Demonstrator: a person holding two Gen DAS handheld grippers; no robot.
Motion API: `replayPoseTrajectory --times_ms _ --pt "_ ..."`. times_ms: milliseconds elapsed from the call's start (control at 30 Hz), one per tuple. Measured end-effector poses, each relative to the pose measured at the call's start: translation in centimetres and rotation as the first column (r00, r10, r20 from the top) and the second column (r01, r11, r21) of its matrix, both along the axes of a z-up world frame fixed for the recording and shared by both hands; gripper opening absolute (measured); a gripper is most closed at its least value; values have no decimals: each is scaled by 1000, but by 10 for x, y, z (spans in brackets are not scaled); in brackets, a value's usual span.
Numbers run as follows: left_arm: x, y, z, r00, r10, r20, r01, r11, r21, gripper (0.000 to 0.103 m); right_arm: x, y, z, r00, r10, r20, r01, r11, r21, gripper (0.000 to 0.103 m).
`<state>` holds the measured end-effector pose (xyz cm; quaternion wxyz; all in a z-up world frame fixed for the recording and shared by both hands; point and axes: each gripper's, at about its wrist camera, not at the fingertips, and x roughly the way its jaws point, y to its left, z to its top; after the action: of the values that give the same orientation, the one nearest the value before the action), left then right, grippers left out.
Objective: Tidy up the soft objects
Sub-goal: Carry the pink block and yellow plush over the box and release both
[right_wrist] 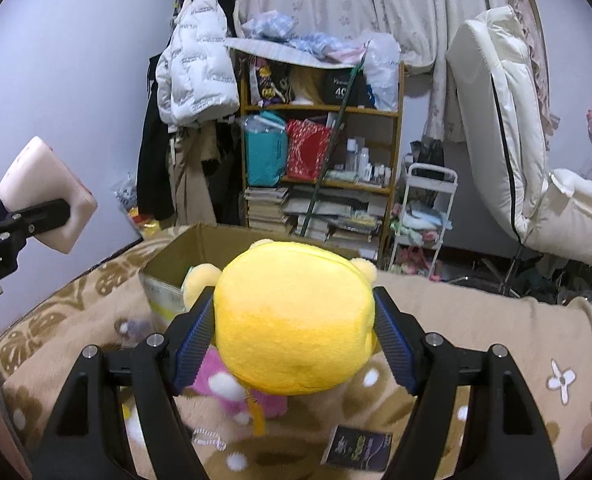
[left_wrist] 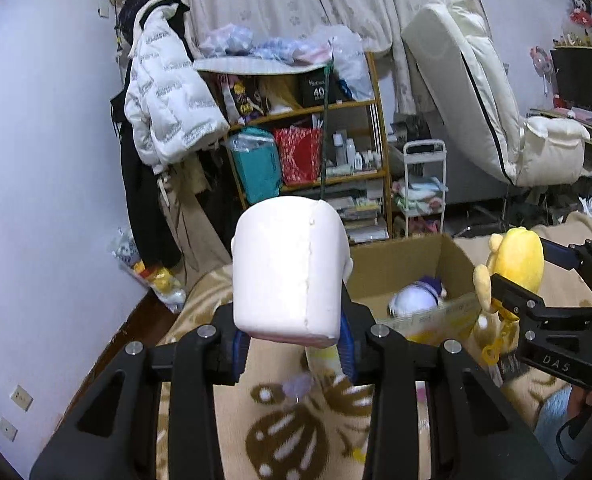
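Two soft toys held above the blanket (right_wrist: pixel 476 320).
Your left gripper (left_wrist: pixel 292 354) clamps the white cushion (left_wrist: pixel 290 268); your right gripper (right_wrist: pixel 294 344) clamps the yellow plush (right_wrist: pixel 296 320), near the cardboard box (left_wrist: pixel 412 260).

Between the ribbed blue rubber-like pads of the matt black plastic left gripper (left_wrist: pixel 292 350) sits a pale pink, smooth matt foam-like cushion block (left_wrist: pixel 290 268) with a raised seam. The matching right gripper (right_wrist: pixel 294 344) clamps a fuzzy yellow plush toy (right_wrist: pixel 296 316) of short-pile cloth. Beneath both lies a soft beige fleece blanket with brown flower print (right_wrist: pixel 476 320), and beyond the claws stands a dull brown corrugated cardboard box (left_wrist: pixel 412 258).
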<state>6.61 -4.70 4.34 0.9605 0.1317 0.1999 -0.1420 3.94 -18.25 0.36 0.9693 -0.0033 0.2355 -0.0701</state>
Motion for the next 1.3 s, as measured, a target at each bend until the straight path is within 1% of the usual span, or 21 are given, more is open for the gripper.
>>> replayPoseTrajectory --times_ms 67,133,200,300,400,600,733,1000,1167,1300 --pt "5 -6 6 1000 0 20 0 1000 4 35 7 -3 6 1000 -2 13 2 1000 -6 80" --pt "9 -14 10 998 -8 57 6 999 32 35 13 -6 13 999 -4 32 4 1000 -10 80" --pt "13 -22 15 996 -12 83 9 999 43 35 19 -10 20 999 -6 53 6 1000 -10 80" --pt "22 -30 18 995 -24 96 22 999 27 36 28 -15 28 997 -7 74 8 1000 -15 80" --pt "34 -38 13 994 -25 103 21 999 34 36 39 -18 32 996 -12 87 14 1000 -17 80" --pt "60 -51 -9 998 -36 42 36 999 8 36 56 -19 29 996 -9 84 11 1000 -21 80" --pt "69 -57 -24 999 -51 -1 51 999 -1 36 67 -25 19 998 -8 63 7 1000 18 80" --pt "81 -71 -52 993 -80 -82 81 997 2 36 81 -36 -11 1000 -2 2 2 996 92 80" --pt "86 -78 -67 988 -89 -124 92 995 23 37 88 -41 -24 1000 7 -19 -4 993 119 80" --pt "90 -81 -78 983 -84 -160 90 995 31 38 89 -41 -29 999 18 -31 -14 993 118 81"
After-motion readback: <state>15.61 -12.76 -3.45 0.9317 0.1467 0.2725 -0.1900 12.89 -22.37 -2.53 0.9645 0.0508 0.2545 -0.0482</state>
